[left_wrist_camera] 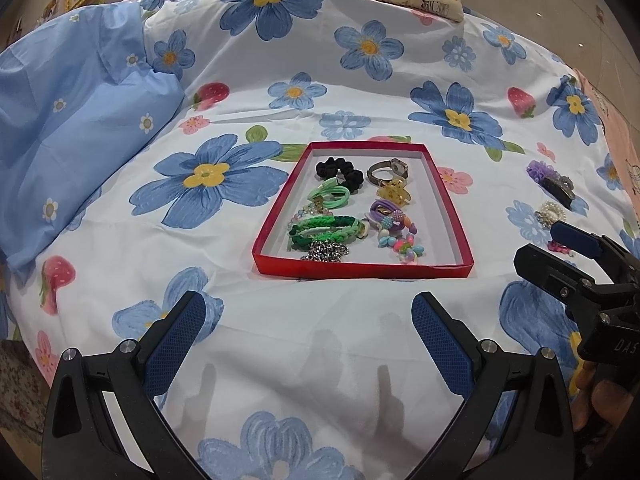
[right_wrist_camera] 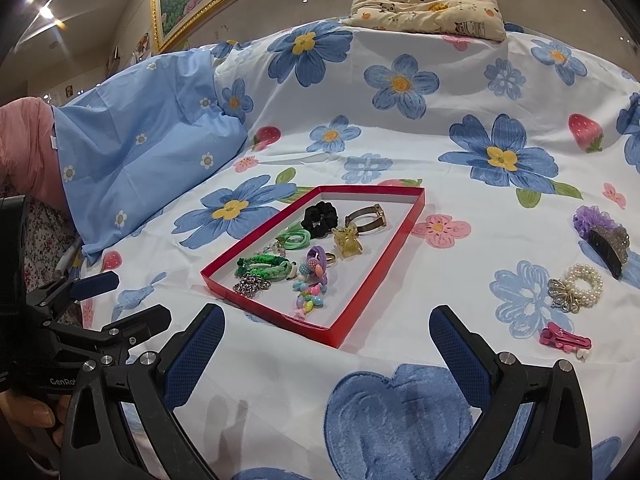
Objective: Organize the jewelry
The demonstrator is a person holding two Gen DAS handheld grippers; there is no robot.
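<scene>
Bedding with big blue flowers [left_wrist_camera: 360, 60] covers the whole surface, and on it sits a shallow red tray [left_wrist_camera: 362, 267] already holding scrunchies, braided bands, a watch and beads. Both grippers hover low over the sheet on the near side of the tray, the left gripper [left_wrist_camera: 308, 324] and the right gripper [right_wrist_camera: 326, 340] each spread wide and holding nothing. Off to the tray's right lie a dark claw clip [right_wrist_camera: 608, 250], a pearl bracelet [right_wrist_camera: 582, 282] and what looks like a pink clip [right_wrist_camera: 564, 338].
</scene>
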